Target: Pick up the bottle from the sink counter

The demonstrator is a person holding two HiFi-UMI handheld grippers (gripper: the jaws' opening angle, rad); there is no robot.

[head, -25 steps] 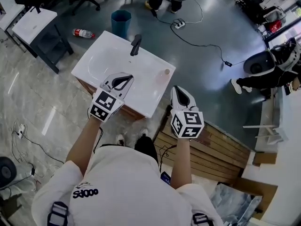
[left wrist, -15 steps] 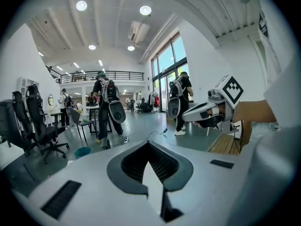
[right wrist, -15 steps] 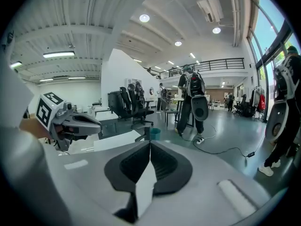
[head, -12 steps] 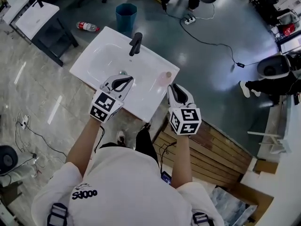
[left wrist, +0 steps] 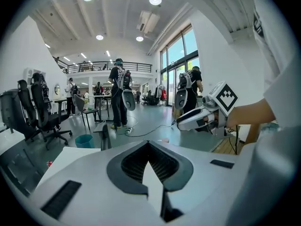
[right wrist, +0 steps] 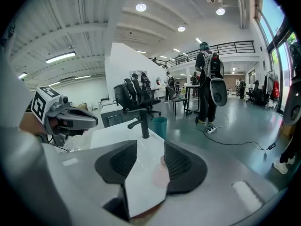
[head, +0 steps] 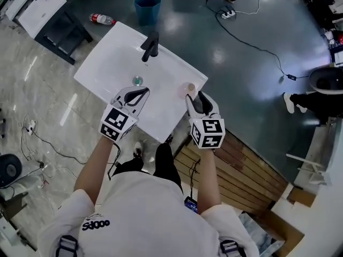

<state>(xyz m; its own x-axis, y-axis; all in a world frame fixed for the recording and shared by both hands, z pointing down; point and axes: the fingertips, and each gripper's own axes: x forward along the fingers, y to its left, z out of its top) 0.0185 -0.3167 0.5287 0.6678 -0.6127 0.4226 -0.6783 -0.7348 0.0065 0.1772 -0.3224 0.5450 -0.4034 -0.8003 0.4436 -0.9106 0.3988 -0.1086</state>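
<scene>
A small pale pink bottle [head: 189,88] stands upright near the right corner of the white sink counter [head: 166,98]. My right gripper [head: 199,101] is just in front of it. Its jaws are opening, and in the right gripper view the bottle [right wrist: 161,172] shows low in the gap between them, untouched. My left gripper [head: 136,95] hovers over the counter's front edge near the basin, shut and empty. The left gripper view shows the bottle [left wrist: 163,140] beyond its closed tips [left wrist: 148,144], with the right gripper [left wrist: 181,122] off to the right.
A black faucet [head: 150,46] rises behind the basin, whose drain [head: 138,80] shows. On the floor beyond lie a blue bin [head: 147,4], a plastic bottle [head: 102,19] and cables. Wooden planks [head: 241,165] lie to the right. People stand further back.
My right gripper has moved forward to the bottle at the counter's corner, and its jaws have gone from shut to apart. The left gripper has stayed shut over the counter's front.
</scene>
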